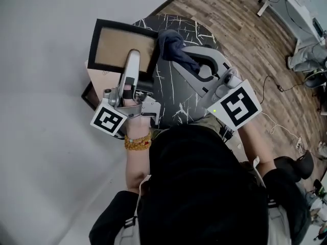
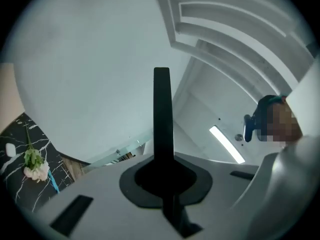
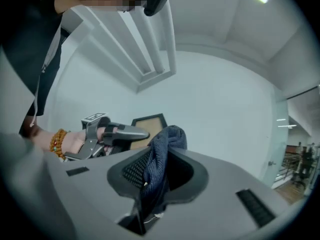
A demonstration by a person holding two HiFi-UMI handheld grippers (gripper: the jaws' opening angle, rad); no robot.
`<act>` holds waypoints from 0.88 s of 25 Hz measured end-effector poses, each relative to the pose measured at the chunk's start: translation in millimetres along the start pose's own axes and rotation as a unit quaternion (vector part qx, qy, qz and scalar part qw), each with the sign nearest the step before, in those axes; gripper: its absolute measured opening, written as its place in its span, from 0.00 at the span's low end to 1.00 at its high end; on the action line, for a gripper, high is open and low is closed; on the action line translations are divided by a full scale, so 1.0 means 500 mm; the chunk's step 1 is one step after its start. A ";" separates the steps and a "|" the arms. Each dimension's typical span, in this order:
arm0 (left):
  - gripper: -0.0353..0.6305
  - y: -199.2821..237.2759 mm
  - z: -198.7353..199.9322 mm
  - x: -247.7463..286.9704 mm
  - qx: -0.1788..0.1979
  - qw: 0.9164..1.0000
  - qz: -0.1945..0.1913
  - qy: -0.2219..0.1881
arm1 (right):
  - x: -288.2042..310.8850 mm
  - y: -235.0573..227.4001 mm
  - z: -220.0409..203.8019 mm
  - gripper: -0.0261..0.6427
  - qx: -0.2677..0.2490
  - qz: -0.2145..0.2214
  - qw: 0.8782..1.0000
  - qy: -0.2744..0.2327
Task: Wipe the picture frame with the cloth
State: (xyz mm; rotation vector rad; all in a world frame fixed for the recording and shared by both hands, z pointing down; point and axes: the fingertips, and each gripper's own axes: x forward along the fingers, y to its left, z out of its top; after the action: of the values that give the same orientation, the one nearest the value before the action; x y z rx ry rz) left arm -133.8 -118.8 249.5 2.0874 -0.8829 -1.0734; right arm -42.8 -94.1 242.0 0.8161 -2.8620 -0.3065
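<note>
Cloth (image 1: 171, 41) in right tongs (image 1: 180, 58), near picture frame (image 1: 118, 44)

picture frame (image 1: 115, 44): between left gripper (image 1: 134, 54) jaws, over table (image 1: 173, 103) far-left edge | cloth (image 1: 173, 47): between right gripper (image 1: 180, 60) jaws, just right of frame | flower (image 2: 35, 166): on table

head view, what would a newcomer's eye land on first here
The dark blue cloth clamped in the right gripper, over the black marbled table. Just left of it stands the black picture frame with its brown panel, and the shut left gripper reaches over it.
</note>
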 end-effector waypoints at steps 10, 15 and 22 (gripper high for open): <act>0.07 0.006 -0.032 0.024 0.114 0.992 0.041 0.031 | 0.072 0.024 -0.001 0.12 -0.010 0.015 0.998 0.055; 0.07 0.028 -0.017 0.012 0.039 0.999 0.036 0.006 | 0.052 0.105 -0.013 0.12 0.050 0.134 0.989 0.046; 0.07 0.005 -0.027 0.010 0.076 0.996 0.029 0.021 | 0.061 -0.009 0.013 0.12 -0.015 0.016 0.998 0.065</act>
State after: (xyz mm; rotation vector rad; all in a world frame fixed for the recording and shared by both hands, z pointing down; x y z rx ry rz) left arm -120.8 -121.4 255.3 2.1859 -1.0250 -0.9542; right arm -67.7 -113.2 237.2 0.7536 -2.7400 -0.2821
